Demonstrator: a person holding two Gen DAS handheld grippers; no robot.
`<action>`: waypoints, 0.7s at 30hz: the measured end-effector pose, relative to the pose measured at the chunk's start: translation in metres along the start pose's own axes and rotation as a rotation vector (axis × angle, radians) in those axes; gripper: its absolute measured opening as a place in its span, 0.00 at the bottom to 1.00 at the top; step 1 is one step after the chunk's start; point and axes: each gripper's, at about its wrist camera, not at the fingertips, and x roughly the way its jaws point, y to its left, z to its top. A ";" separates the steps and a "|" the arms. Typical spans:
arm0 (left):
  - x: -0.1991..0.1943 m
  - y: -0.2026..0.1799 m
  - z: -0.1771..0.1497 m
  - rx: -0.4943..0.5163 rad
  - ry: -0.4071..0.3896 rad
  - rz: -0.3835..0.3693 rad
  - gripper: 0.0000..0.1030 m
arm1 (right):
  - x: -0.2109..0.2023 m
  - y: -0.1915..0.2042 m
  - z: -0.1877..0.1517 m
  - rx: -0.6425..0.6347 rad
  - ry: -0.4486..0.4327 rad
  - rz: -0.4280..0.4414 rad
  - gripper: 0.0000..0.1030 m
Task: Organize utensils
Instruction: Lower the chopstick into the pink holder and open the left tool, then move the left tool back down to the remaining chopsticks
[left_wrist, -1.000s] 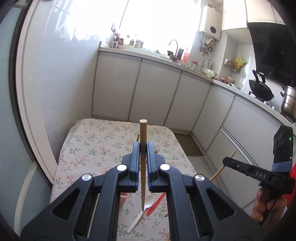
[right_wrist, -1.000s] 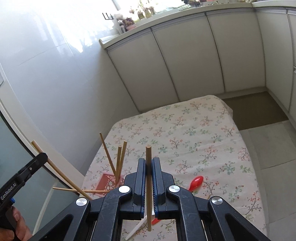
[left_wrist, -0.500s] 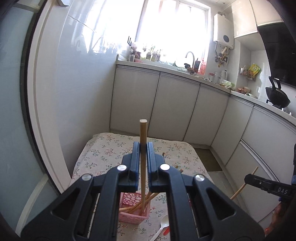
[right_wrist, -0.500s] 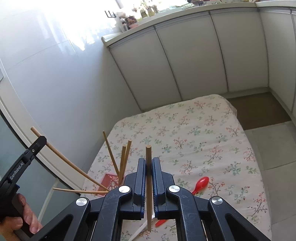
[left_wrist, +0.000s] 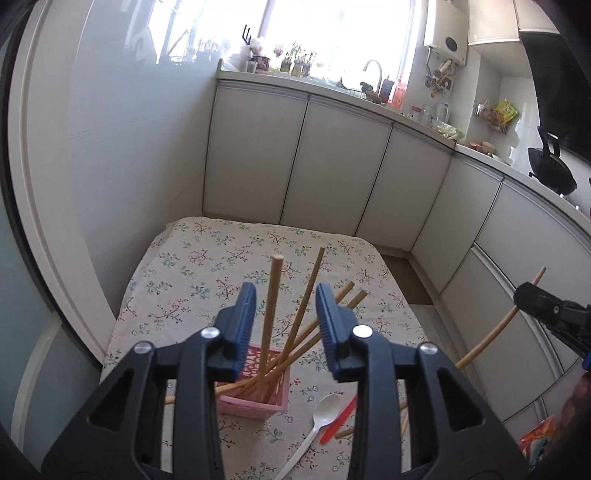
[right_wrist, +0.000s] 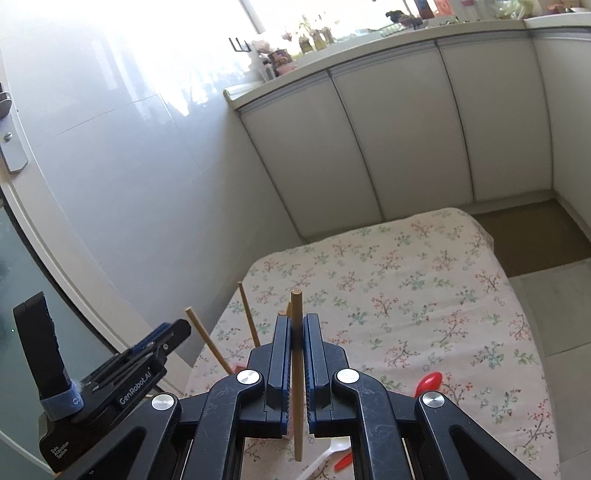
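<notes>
Left tongs (left_wrist: 284, 317): jaws are seen opening; a chopstick (left_wrist: 269, 314) stands free between them, unpressed, its lower end already set in the pink holder (left_wrist: 271, 400).
Pink holder: placed on the floral bench (left_wrist: 207, 266), directly below the left tongs, with other chopsticks fanned inside.
Key relation: the holder lies left of and below the right tongs.
Right tongs (right_wrist: 297, 347): clamped on an upright chopstick (right_wrist: 297, 369), long axis near vertical.
Loose spoons: a white spoon (left_wrist: 314, 424) and a red spoon (right_wrist: 426, 382) are left on the bench.
</notes>
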 end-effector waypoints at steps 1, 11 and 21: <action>-0.003 0.002 0.000 -0.006 0.003 -0.003 0.40 | 0.001 0.003 0.002 -0.001 -0.009 0.007 0.05; -0.014 0.020 -0.008 0.007 0.120 0.037 0.55 | 0.024 0.045 0.014 -0.050 -0.088 0.054 0.05; -0.018 0.023 -0.010 0.028 0.143 0.014 0.60 | 0.069 0.068 -0.003 -0.133 -0.059 0.001 0.05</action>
